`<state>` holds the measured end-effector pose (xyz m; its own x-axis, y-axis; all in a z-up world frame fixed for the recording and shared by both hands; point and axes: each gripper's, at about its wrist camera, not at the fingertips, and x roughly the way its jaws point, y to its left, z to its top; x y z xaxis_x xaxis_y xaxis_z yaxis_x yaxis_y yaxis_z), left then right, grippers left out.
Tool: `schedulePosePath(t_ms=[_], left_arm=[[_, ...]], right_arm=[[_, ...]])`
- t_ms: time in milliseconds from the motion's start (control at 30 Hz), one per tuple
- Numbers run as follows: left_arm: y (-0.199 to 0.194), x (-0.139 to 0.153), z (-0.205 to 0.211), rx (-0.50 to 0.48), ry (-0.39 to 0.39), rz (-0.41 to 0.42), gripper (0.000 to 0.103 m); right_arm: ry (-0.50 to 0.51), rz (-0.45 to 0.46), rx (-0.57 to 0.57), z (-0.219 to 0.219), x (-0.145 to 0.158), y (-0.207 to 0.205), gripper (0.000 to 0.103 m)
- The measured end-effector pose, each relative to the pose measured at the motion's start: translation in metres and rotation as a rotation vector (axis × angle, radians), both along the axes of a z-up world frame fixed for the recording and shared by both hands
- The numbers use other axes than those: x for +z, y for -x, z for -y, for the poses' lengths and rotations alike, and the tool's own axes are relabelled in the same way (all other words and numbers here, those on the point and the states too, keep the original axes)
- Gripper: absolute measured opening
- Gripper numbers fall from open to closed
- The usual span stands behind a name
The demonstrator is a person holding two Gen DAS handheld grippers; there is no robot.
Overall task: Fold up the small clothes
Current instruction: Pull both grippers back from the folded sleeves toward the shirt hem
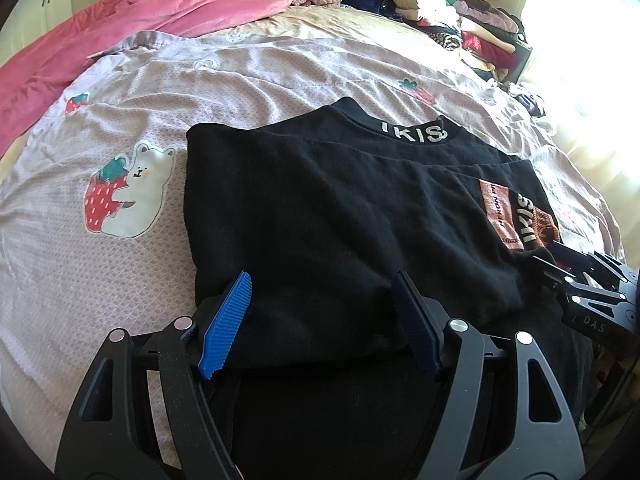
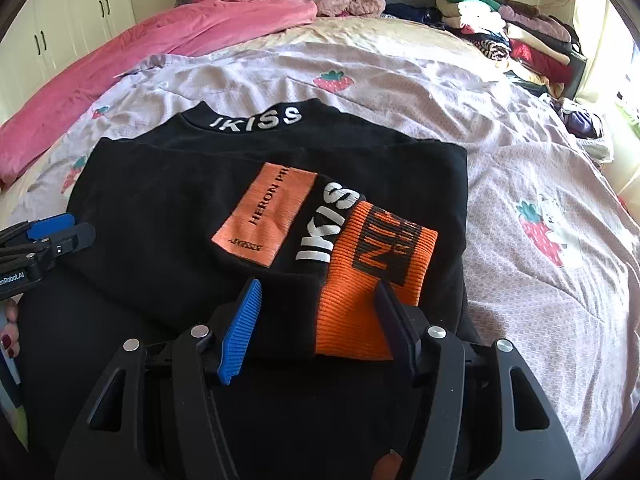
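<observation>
Close, downward-angled wrist views, shared sweater (image 1: 320,216)

Daylight is pouring in from the window (image 1: 592,52) on the right, blowing out that corner; fisheye distortion is bending the edges, and dark vignetting is ringing both views.

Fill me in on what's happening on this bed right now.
A person with a gripper in each hand is folding a black IKISS top on a strawberry-print bedspread. The top is already folded in, its orange-cuffed sleeve laid across the front. The left gripper and right gripper both stand open over the near edge, gripping nothing. Folded clothes are stacked at the far corner, beside a pink blanket.
</observation>
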<state>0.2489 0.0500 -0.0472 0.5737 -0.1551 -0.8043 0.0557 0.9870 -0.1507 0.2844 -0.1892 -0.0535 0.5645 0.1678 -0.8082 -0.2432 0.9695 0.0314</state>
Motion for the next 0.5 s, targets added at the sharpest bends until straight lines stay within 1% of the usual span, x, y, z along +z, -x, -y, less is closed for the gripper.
schedulePosePath(t_ms=[133,167,200,300,400,467,500], left_arm=[[0.003,0.002,-0.003,0.004,0.009,0.004,0.065],[0.004,0.003,-0.003,0.004,0.009,0.004,0.065],[0.004,0.003,-0.003,0.004,0.011,0.004,0.065],[0.006,0.006,-0.004,0.003,0.014,0.008,0.065],[0.009,0.008,-0.006,0.005,0.020,0.012,0.065],[0.011,0.010,-0.006,0.005,0.023,0.011,0.065],[0.012,0.012,-0.006,0.004,0.025,0.014,0.065]], right_arm=[[-0.017,0.009,-0.003,0.001,0.005,0.003,0.058],[-0.021,0.014,-0.002,0.001,0.007,0.005,0.060],[-0.025,0.019,-0.001,0.001,0.009,0.007,0.065],[-0.035,0.036,-0.001,0.002,0.015,0.012,0.069],[-0.036,0.060,-0.007,0.002,0.023,0.015,0.081],[-0.039,0.072,-0.010,0.002,0.027,0.018,0.085],[-0.037,0.076,-0.016,0.002,0.029,0.019,0.091]])
